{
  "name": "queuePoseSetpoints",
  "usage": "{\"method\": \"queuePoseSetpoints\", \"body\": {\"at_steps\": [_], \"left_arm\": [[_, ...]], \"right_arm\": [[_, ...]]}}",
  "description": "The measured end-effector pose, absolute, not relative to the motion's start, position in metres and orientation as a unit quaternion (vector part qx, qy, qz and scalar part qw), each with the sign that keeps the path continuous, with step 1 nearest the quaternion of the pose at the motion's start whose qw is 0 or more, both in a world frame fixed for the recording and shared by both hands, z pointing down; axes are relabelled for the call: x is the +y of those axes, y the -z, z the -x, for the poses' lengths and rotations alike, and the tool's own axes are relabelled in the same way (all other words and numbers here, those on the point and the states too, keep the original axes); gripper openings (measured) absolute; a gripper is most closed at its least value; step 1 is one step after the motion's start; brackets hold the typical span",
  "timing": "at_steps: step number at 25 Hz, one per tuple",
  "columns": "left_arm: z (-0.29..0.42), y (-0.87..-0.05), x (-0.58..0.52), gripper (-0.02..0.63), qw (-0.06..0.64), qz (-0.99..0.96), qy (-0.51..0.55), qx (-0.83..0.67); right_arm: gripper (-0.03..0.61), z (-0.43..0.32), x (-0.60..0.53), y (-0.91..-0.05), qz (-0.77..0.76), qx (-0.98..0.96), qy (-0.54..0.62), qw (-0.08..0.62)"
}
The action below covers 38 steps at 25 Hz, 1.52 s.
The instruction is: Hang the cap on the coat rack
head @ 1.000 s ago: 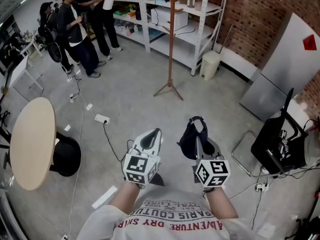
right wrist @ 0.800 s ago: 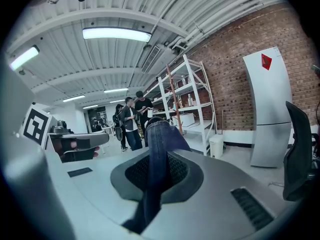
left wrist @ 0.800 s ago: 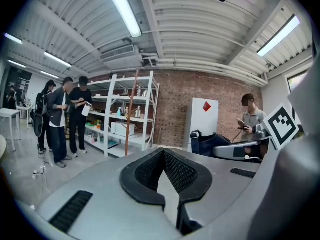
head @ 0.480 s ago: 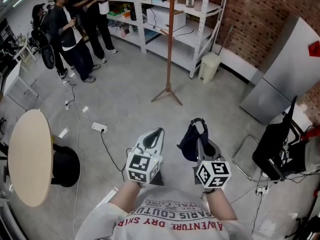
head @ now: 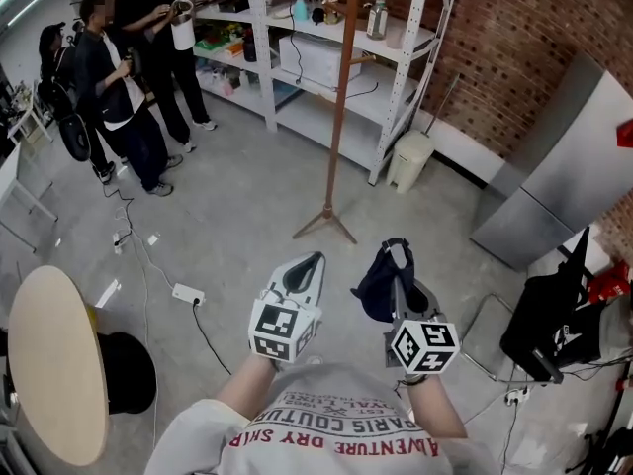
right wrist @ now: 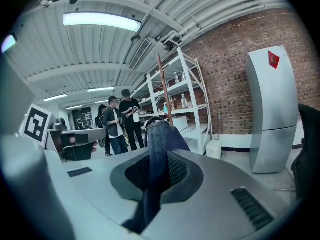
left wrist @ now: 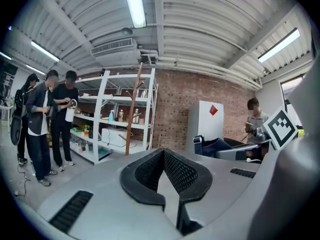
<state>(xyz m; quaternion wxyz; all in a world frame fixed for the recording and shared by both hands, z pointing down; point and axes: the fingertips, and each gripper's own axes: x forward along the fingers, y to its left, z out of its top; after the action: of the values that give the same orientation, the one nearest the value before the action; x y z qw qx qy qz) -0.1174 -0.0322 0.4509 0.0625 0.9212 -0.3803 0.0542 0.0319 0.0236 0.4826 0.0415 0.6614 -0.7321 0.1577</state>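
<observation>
Moved nearer the coat rack [head: 334, 117] over the last second, with the round bench [head: 54, 364] slid off toward the lower left of the head view. Still carrying the cap [head: 374, 287] in the right tool [head: 398, 265], clamped tight on a fold of dark blue cloth that stands up between the pads in the right gripper view. Left tool [head: 302, 273] closed tip to tip on nothing, held just beside the right. Well short of the rack yet, with bare floor between.

Probably light and soft, so likely to sag and swing from the pinch rather than keep its shape. Neither fragile nor slippery by the look of it, with the cloth biting well on ribbed pads. Best kept pinched at the band or back strap, leaving the hollow of the crown free to drop over a peg. Worth minding the floppy side, which could snag on the peg's tip.
</observation>
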Motion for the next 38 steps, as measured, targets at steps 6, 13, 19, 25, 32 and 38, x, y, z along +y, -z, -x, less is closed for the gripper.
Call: {"method": "queuePoseSetpoints", "body": {"at_steps": [6, 13, 19, 25, 32, 38], "left_arm": [[0.120, -0.461, -0.095, 0.006, 0.079, -0.920, -0.059, -0.380], [0.111, -0.481, -0.147, 0.006, 0.090, -0.908, -0.070, -0.403], [0.077, -0.481, -0.201, 0.006, 0.082, -0.888, -0.058, -0.448], [0.028, -0.460, -0.257, 0.006, 0.074, -0.864, -0.037, -0.497], [-0.022, -0.458, -0.305, 0.006, 0.074, -0.837, -0.038, -0.540], [-0.049, -0.451, -0.342, 0.006, 0.070, -0.833, -0.044, -0.547]], "right_arm": [[0.019, -0.021, -0.047, -0.487, -0.653, -0.736, -0.173, 0.042], [0.020, -0.031, -0.111, -0.505, -0.629, -0.755, -0.180, 0.046], [0.020, -0.070, -0.178, -0.503, -0.600, -0.782, -0.164, 0.044], [0.020, -0.117, -0.242, -0.492, -0.555, -0.816, -0.155, 0.052], [0.020, -0.169, -0.307, -0.480, -0.512, -0.845, -0.137, 0.065], [0.020, -0.194, -0.355, -0.461, -0.515, -0.848, -0.118, 0.050]]}}
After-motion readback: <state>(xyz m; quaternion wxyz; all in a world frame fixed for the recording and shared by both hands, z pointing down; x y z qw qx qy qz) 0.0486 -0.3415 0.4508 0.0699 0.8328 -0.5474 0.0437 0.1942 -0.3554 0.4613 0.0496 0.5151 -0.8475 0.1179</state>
